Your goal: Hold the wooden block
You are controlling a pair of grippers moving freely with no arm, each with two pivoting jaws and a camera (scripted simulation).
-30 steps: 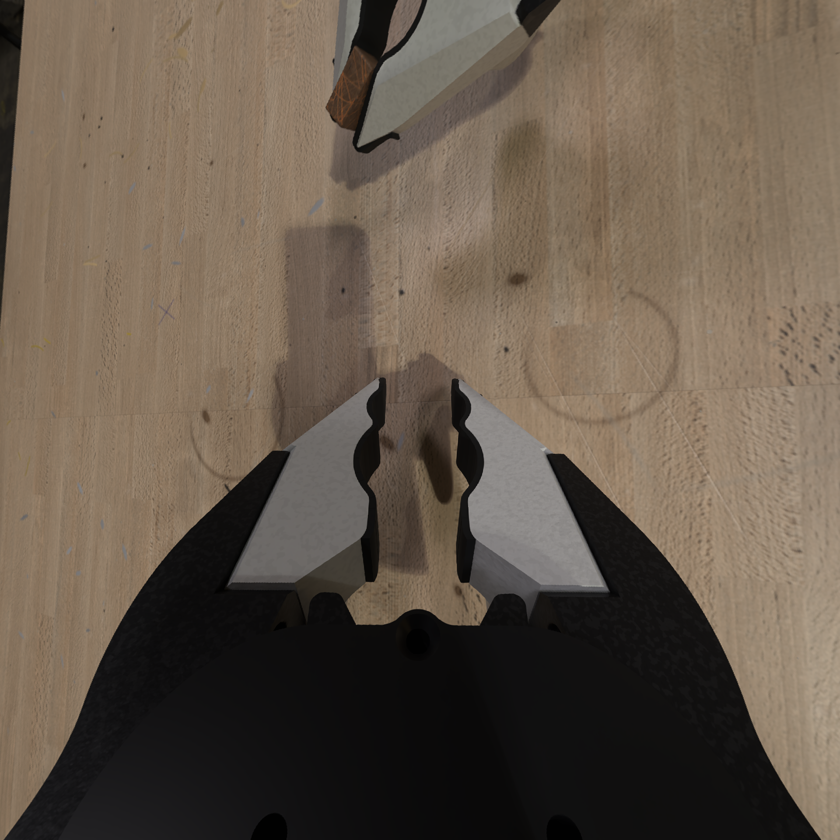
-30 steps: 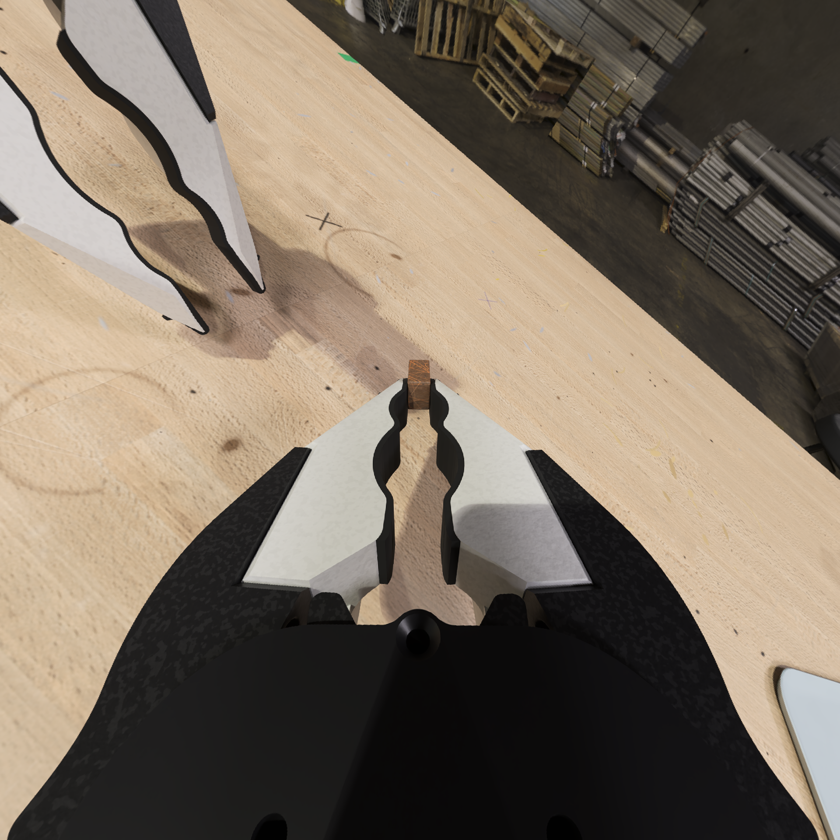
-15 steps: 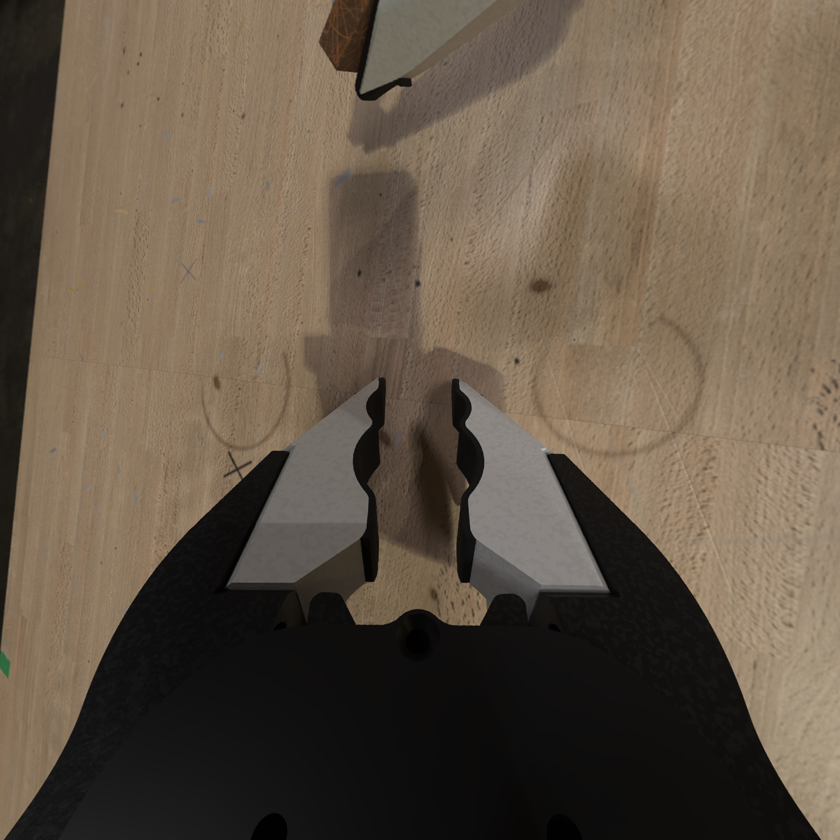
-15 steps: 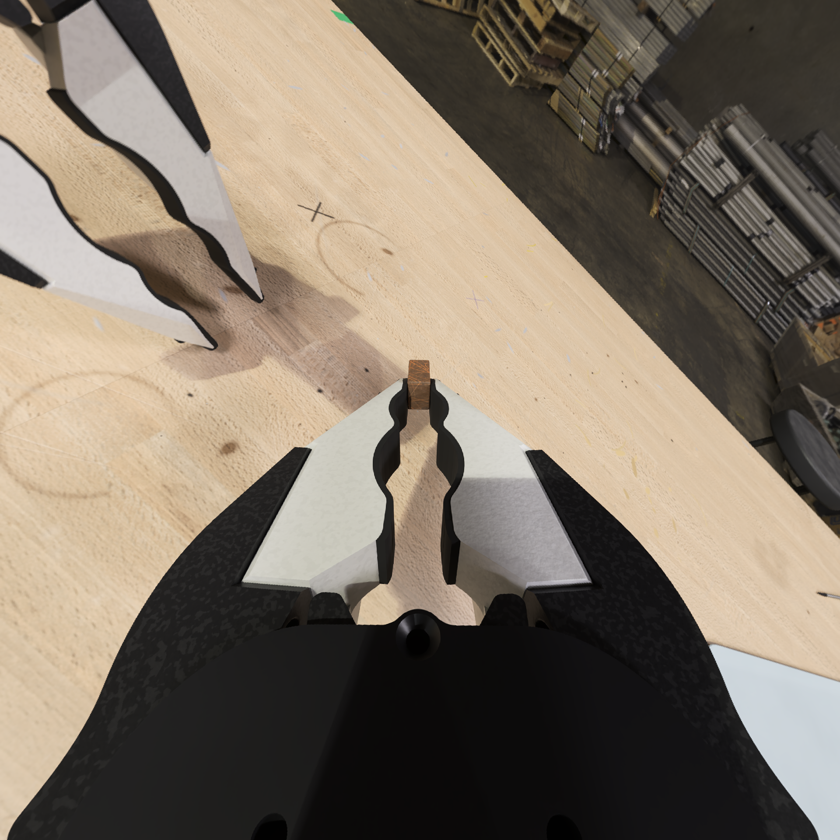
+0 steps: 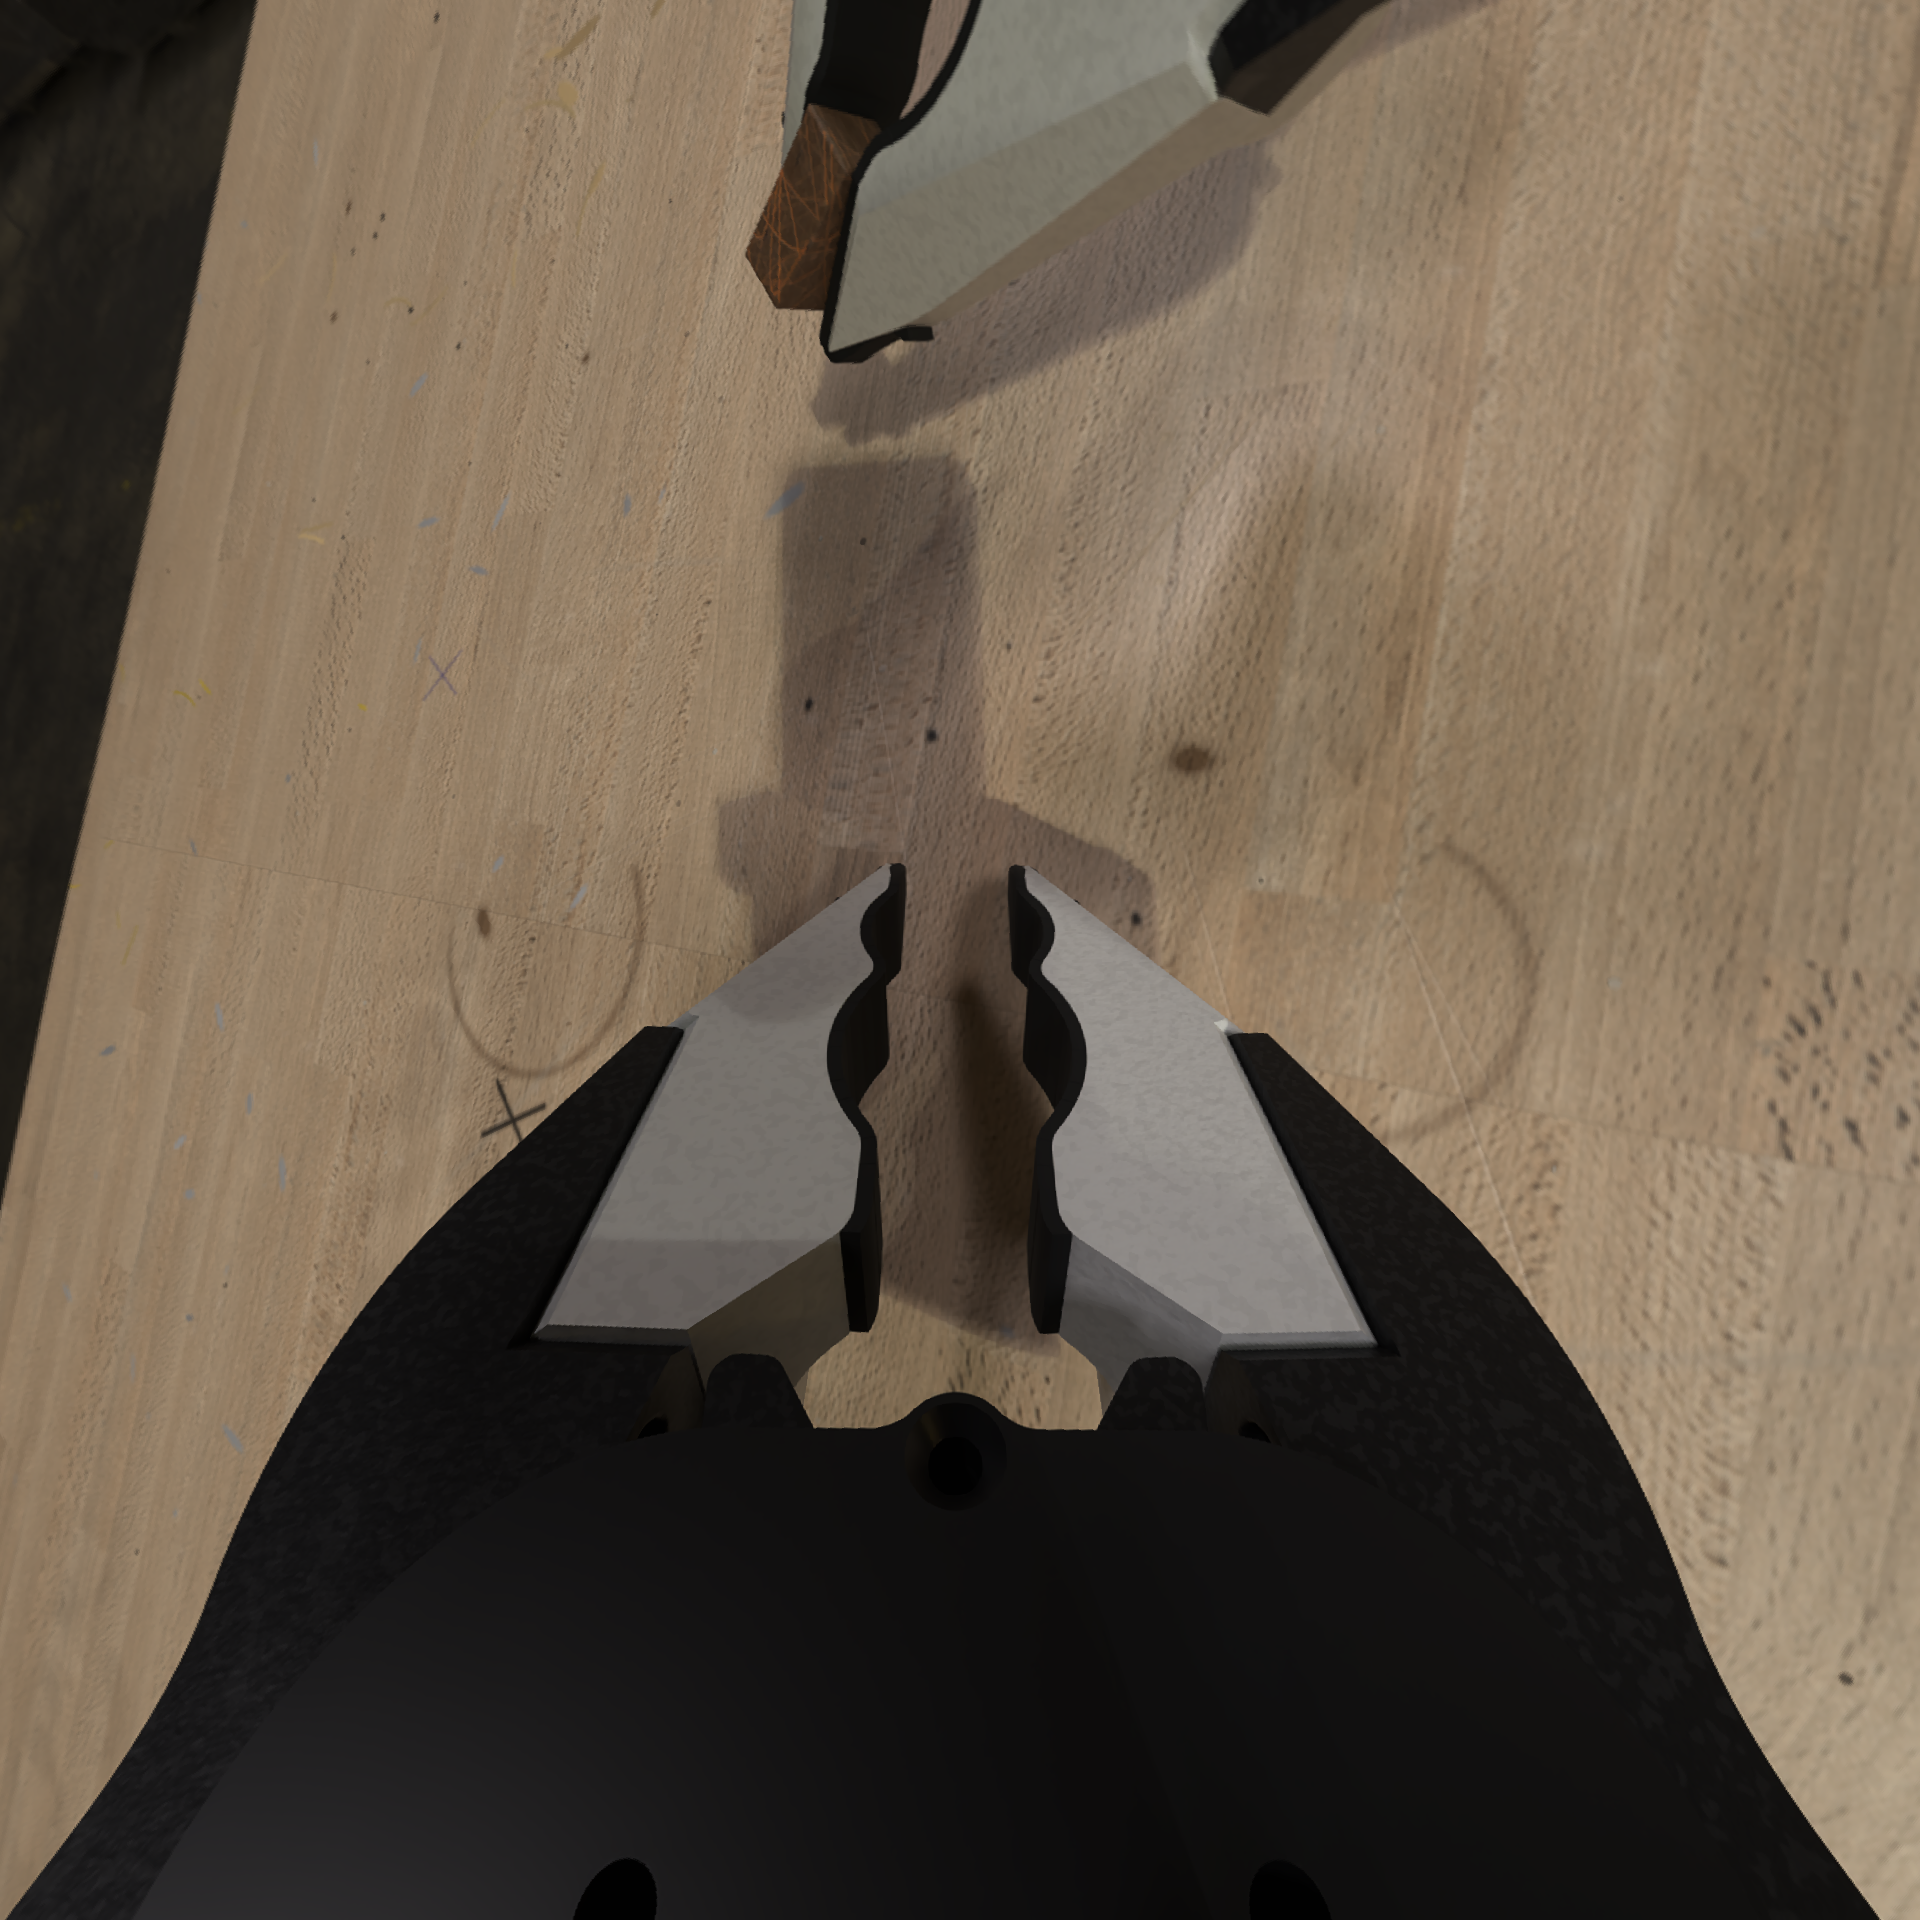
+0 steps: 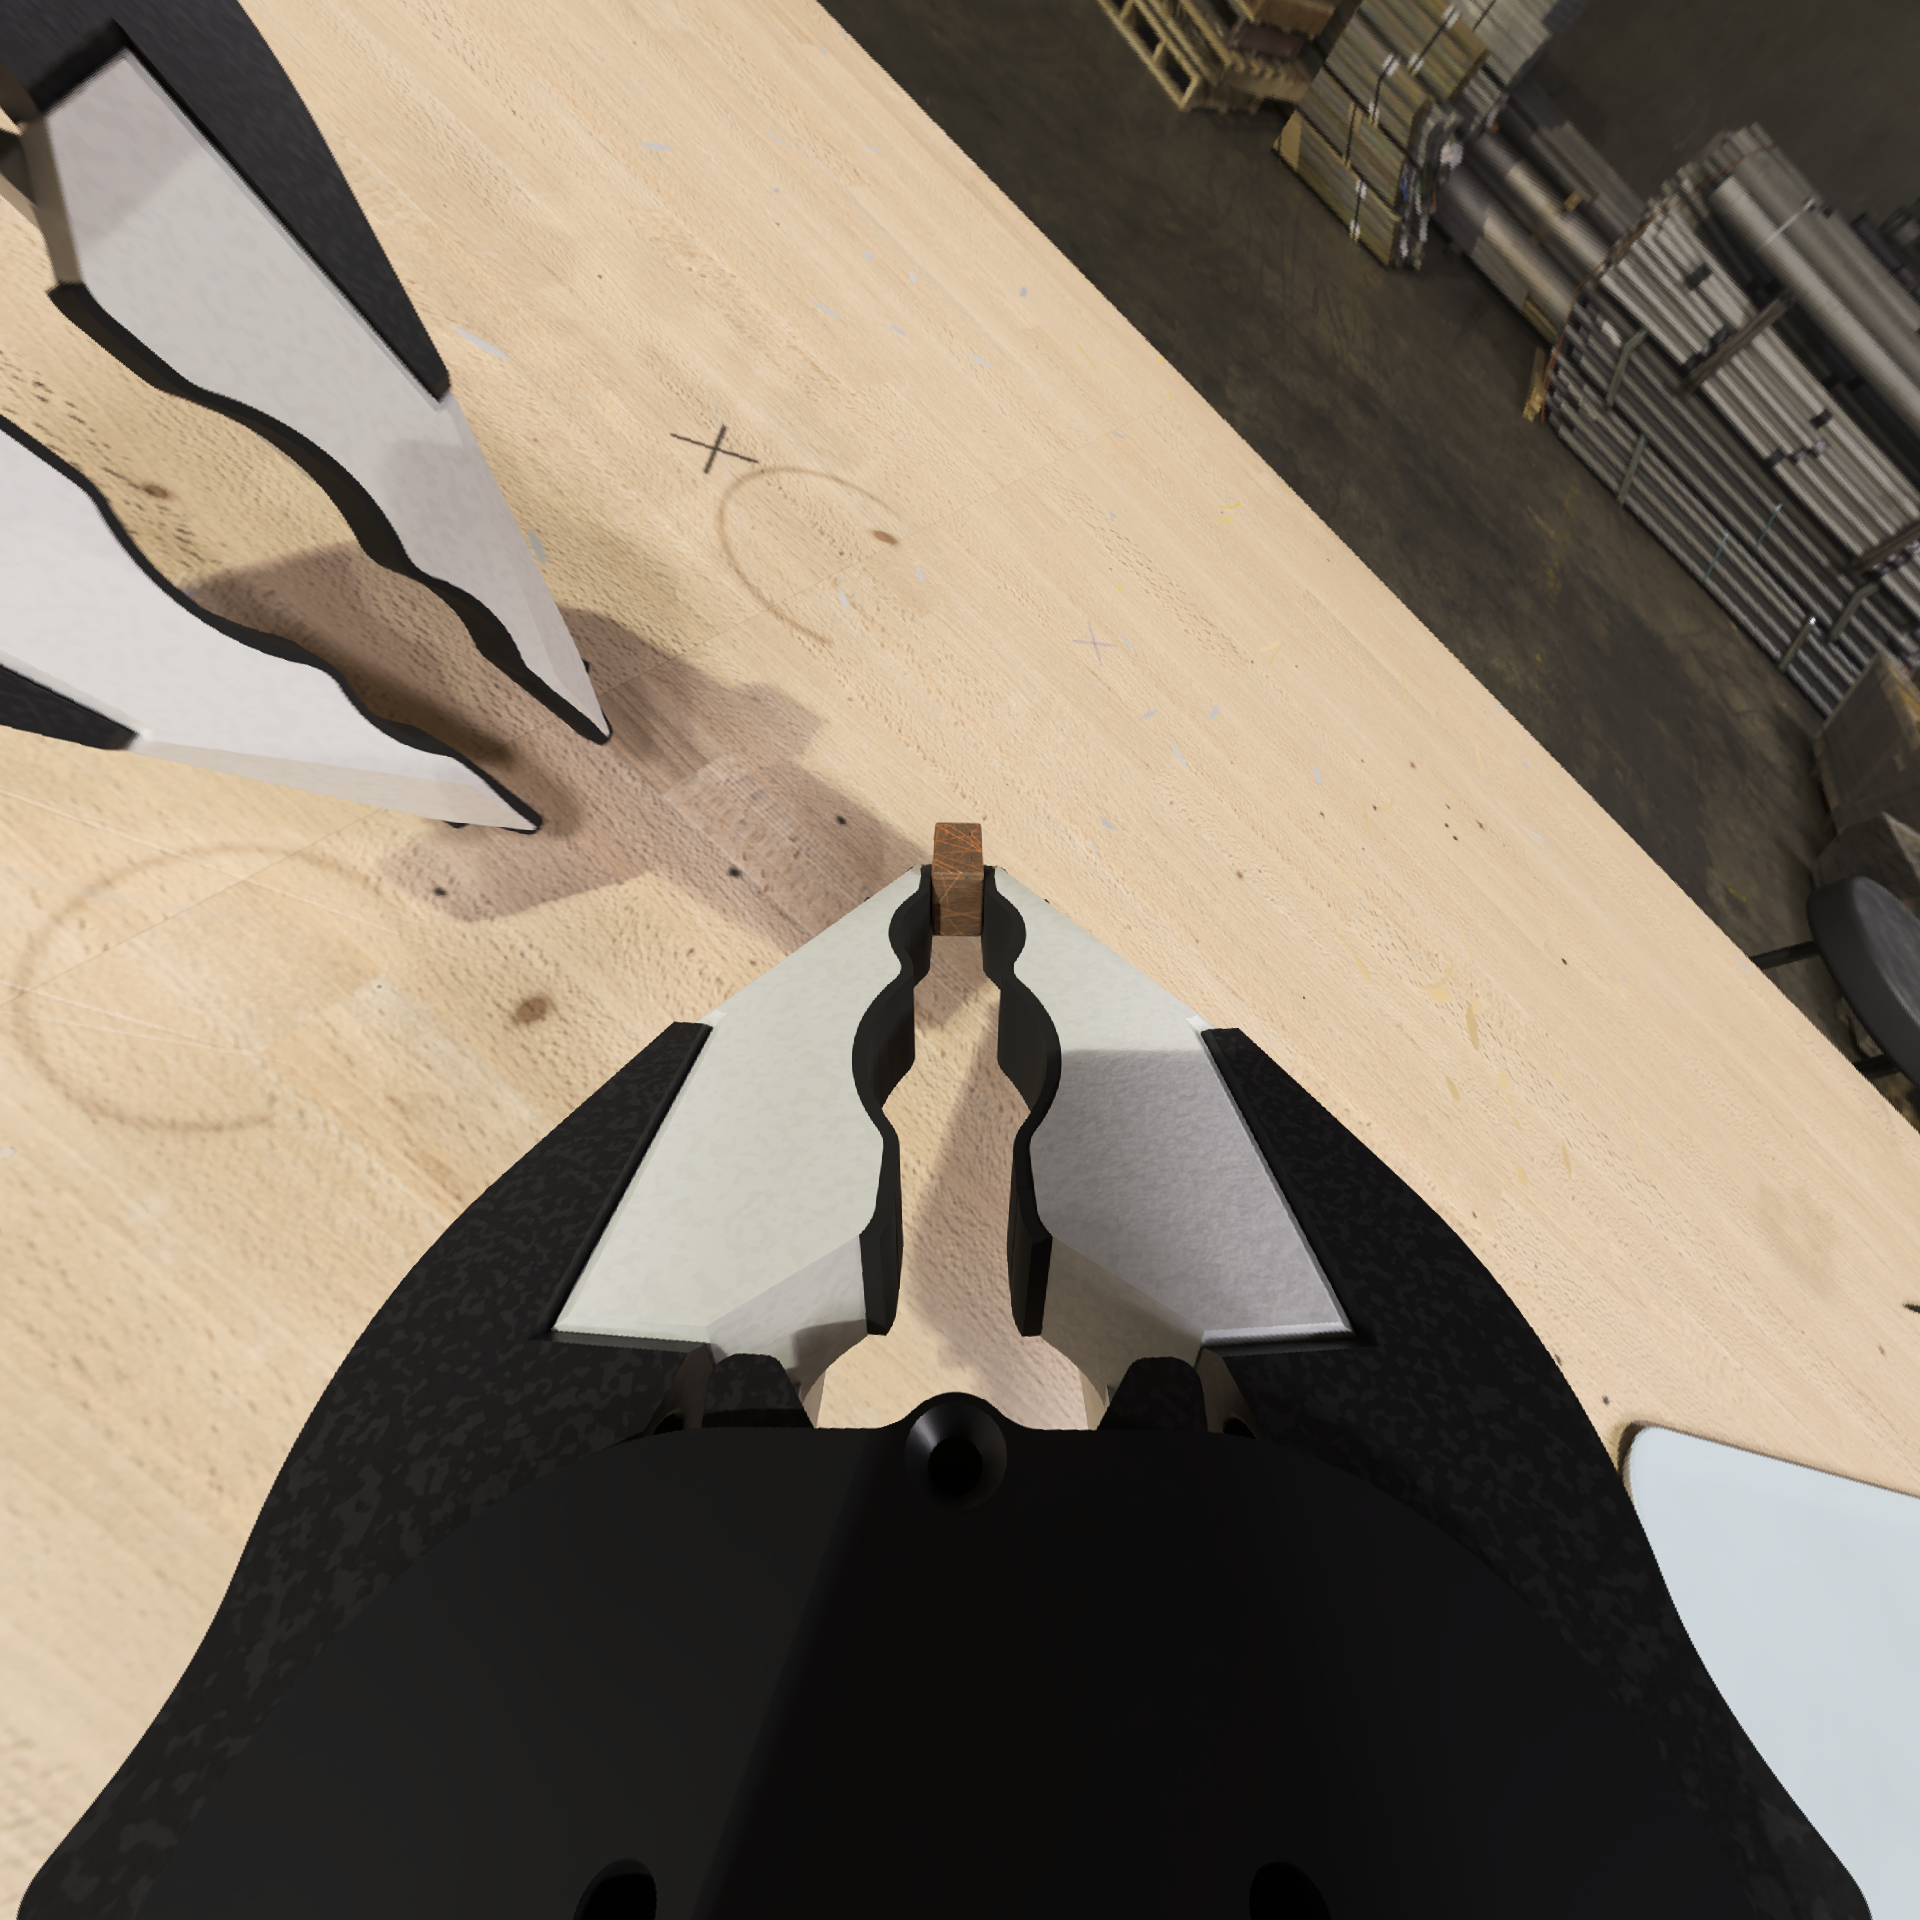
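The small reddish-brown wooden block (image 6: 957, 878) is pinched between the tips of my right gripper (image 6: 957, 883), which holds it above the wooden table. In the left wrist view the block (image 5: 805, 213) shows at the top, held by the right gripper's fingers (image 5: 997, 197). My left gripper (image 5: 956, 878) is open with a narrow gap and empty, hovering over the table some way short of the block. In the right wrist view the left gripper's fingers (image 6: 343, 540) show at the upper left, tips near the table.
The light wooden table (image 6: 1039, 520) has pencil crosses and ring stains. Its far edge runs diagonally in the right wrist view, with dark floor and stacked metal pipes (image 6: 1714, 343) beyond. A pale flat sheet (image 6: 1787, 1621) lies at the lower right.
The block stays gripped in my right gripper. In the left wrist view the right gripper and block have come back down into view. The left gripper's opening is unchanged.
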